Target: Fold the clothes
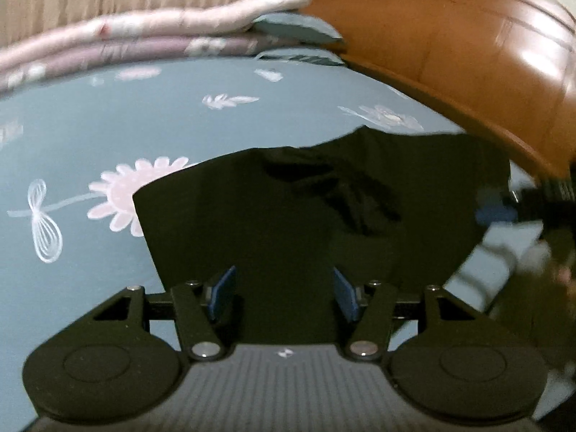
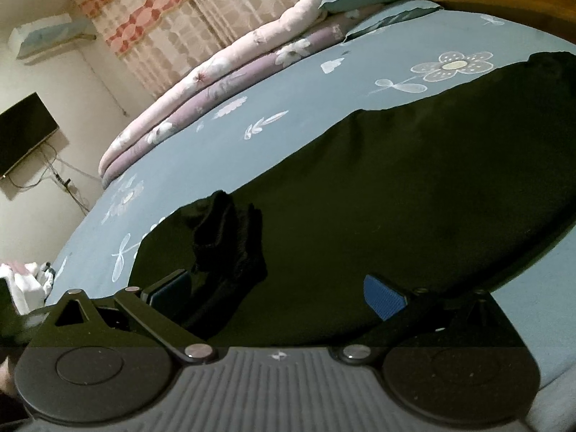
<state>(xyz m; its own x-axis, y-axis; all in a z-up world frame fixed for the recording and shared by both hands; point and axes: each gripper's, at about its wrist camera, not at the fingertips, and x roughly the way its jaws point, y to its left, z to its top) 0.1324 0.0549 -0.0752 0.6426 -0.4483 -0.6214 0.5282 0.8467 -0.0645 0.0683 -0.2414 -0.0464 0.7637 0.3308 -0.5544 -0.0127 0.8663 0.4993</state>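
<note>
On the blue flowery bedsheet [image 1: 90, 136] lies a black garment [image 1: 306, 194]; left gripper [image 1: 284, 291] and right gripper [image 2: 277, 291] both gape over it, gripping nothing.

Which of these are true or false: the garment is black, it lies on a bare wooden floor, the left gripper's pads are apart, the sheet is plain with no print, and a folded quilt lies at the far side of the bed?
1. The garment is black. True.
2. It lies on a bare wooden floor. False: it lies on a blue sheet on a bed.
3. The left gripper has its pads apart. True: its blue pads stand apart with dark cloth showing between them.
4. The sheet is plain. False: it has white and pink flowers printed on it.
5. A folded quilt lies at the far side of the bed. True: pink and purple, by the curtain.
</note>
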